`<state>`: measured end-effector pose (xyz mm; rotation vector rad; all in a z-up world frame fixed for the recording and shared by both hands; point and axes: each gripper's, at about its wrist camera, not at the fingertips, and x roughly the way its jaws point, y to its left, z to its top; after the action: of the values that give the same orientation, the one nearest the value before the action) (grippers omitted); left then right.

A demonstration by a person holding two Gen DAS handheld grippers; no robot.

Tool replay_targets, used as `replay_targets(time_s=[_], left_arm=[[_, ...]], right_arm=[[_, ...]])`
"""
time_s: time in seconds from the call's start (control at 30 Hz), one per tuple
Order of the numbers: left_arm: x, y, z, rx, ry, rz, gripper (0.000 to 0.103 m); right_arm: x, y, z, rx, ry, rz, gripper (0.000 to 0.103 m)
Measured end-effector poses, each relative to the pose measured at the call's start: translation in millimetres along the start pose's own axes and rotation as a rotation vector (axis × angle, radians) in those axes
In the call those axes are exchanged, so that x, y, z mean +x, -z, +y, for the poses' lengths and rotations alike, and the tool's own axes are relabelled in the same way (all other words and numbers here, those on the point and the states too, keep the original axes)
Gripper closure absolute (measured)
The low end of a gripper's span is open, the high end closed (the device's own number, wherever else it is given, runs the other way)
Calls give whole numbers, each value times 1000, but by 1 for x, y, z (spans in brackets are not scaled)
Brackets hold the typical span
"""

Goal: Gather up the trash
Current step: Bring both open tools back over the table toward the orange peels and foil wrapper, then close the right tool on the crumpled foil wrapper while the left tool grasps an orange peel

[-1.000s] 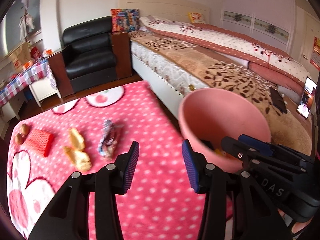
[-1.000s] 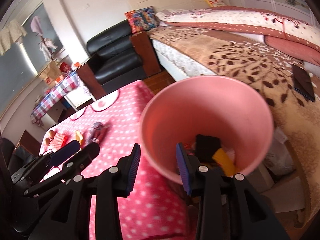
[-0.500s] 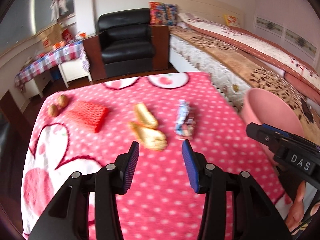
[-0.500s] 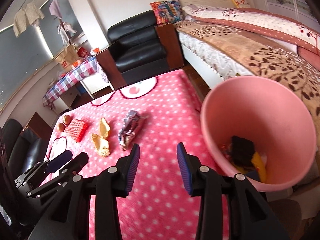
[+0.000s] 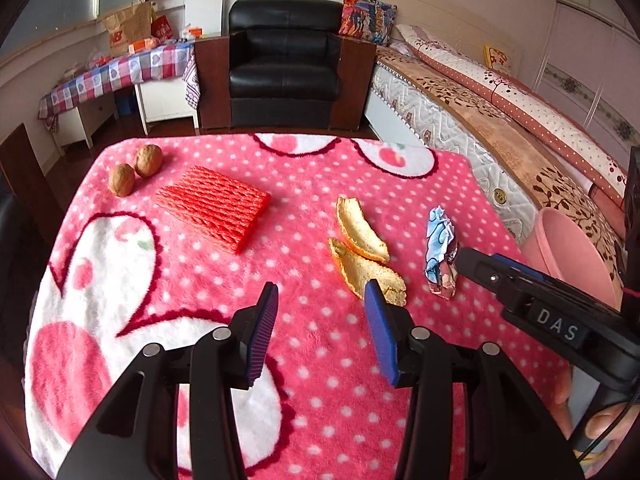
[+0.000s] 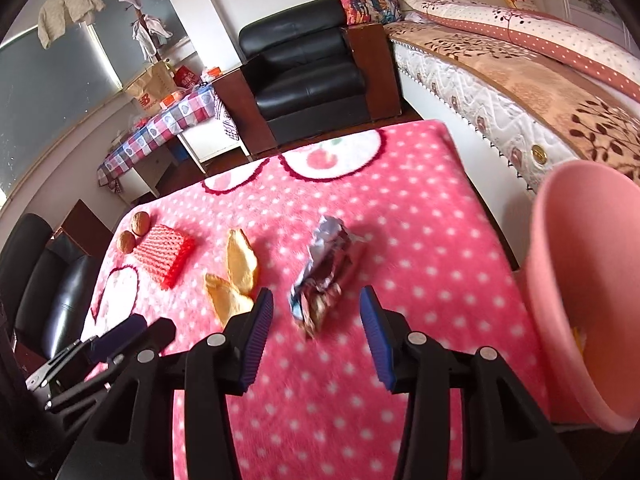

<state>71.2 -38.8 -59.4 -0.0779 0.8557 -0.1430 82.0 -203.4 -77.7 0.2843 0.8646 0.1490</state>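
Both grippers have swung away from the pink bin (image 6: pixel 584 292) toward the trash. The left gripper (image 5: pixel 322 300), fingers wide and empty, has orange peel (image 5: pixel 366 268) beside its right fingertip. The right gripper (image 6: pixel 316 310), also wide, frames the crumpled wrapper (image 6: pixel 322 276).

Blanket (image 5: pixel 320 360): hot pink, white polka dots, white heart patches edged dark red with pink apple motifs. On it, left of the pink bin (image 6: pixel 580 280): two brown walnuts (image 5: pixel 136 168); red ribbed foam net (image 5: pixel 212 208); orange peels (image 5: pixel 364 252), pale yellow inside, orange rims; crumpled wrapper (image 5: pixel 440 256), silver foil with light blue print. Both grippers: black frames, blue ribbed pads (image 5: pixel 262 332). Beyond the blanket: black leather armchair (image 5: pixel 284 64); checked blue-pink-white tablecloth (image 5: pixel 120 72).
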Motion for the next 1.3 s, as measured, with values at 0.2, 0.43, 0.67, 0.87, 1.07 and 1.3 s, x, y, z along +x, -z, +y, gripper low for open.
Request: replay_targets(time_s=[0.2,0.43,0.67,0.87,1.07,1.3], left_arm=[[23,-7,-6,1,6,32,58],[42,-12,-12,0,-7,48,58],[50,-10,-16,5,4,67,90],[42,-7,-14,-9,18,56,101],[24,-4,-8,-23,36,37,102],[-1,2,-9,-5,48,20,102]], right_arm=[[27,-5,-2,14,27,41,58],[36,0,-6,-3,33,40,65],[29,4,1,-55,15,34,80],[16,12,-5,-44,3,39,81],[-6,21,-14,-25,-8,27,82],[-32,32,-17,-22,-36,4,82]])
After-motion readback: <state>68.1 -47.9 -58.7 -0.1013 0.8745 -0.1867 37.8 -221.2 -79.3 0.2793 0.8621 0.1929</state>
